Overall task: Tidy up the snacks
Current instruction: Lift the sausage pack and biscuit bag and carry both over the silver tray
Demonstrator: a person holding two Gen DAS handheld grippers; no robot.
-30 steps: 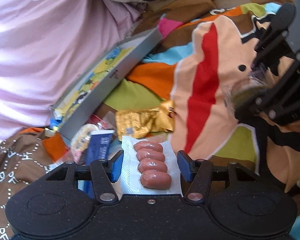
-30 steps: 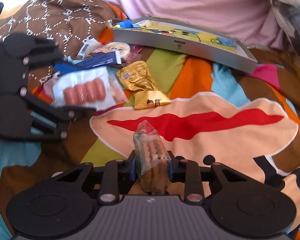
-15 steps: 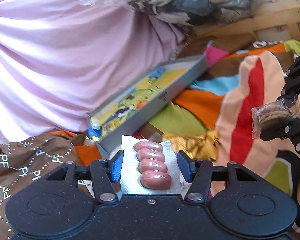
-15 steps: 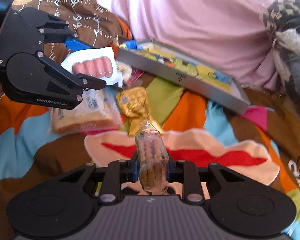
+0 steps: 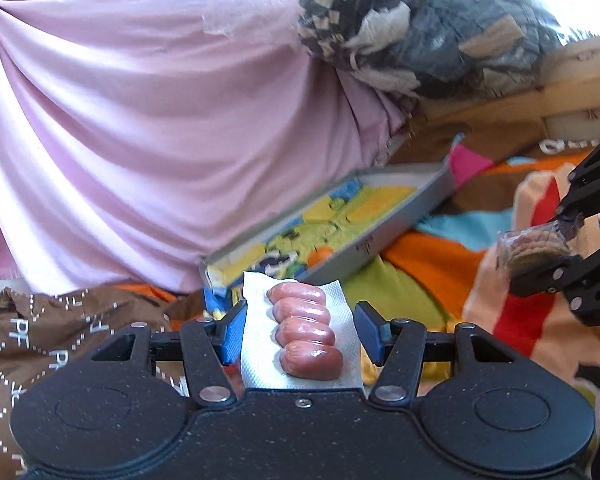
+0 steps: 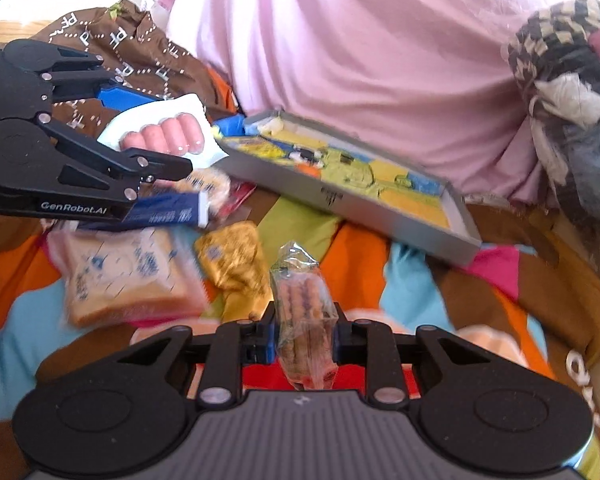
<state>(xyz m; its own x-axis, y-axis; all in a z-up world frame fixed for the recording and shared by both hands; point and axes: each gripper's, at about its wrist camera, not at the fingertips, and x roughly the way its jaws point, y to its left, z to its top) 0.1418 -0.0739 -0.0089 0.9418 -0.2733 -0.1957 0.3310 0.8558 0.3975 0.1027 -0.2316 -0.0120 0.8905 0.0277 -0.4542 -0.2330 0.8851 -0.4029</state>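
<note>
Four sausages [image 5: 306,332], one tray [image 6: 400,216], perhaps six snack packs [image 6: 236,264], two grippers [image 5: 300,332].

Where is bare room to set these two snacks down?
The grey tray holds no snacks and looks free. Bare blanket lies between the tray's near wall and the right tool. Crowded: bread pack, gold wrapper and blue packet below the left tool.

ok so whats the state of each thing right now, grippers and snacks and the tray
left gripper: shut on sausage pack, held in the air
right gripper: shut on cookie pack, held upright
sausage pack: sealed, held
cookie pack: sealed, held
tray: open, tilted on the blanket
bread bag: lying flat
gold wrapper: crumpled, lying loose
</note>
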